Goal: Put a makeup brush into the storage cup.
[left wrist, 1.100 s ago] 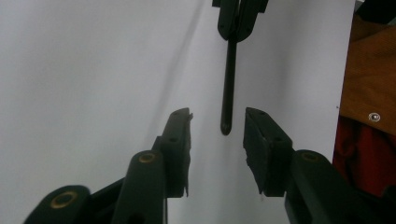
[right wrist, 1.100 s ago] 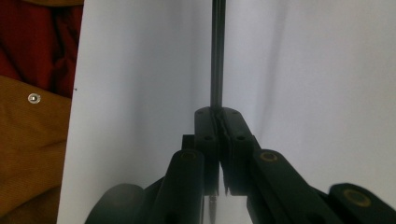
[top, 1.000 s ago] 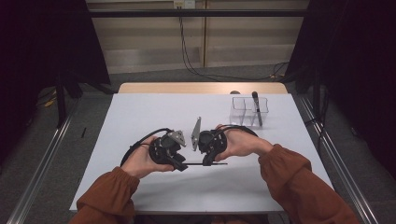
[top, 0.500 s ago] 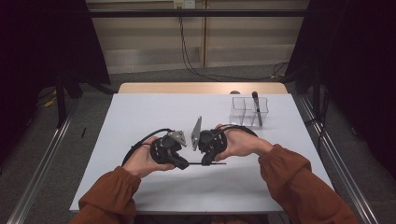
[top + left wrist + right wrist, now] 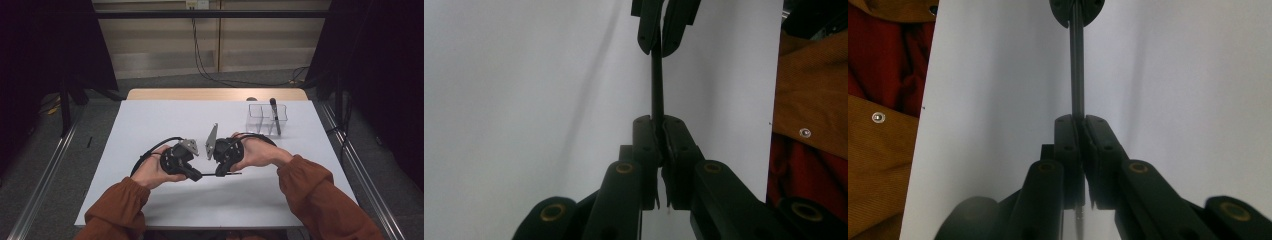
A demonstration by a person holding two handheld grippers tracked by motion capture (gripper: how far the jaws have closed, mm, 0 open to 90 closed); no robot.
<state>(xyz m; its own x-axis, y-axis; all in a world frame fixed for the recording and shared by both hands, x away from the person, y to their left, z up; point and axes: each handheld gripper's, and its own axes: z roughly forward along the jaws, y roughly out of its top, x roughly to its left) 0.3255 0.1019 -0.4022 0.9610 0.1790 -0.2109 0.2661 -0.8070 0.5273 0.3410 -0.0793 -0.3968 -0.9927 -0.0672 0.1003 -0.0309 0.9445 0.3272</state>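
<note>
One clear container (image 5: 266, 118) with two compartments is seen at the far right of the white table (image 5: 150, 125); a single black pen-like item (image 5: 274, 114) is propped in its right compartment, and the contents of the left compartment cannot be told. Two grippers are held near the table's middle, facing each other. One thin black rod (image 5: 220, 174) is clamped between them: the left gripper (image 5: 658, 145) is closed on one end, the right gripper (image 5: 1082, 142) on the other.
</note>
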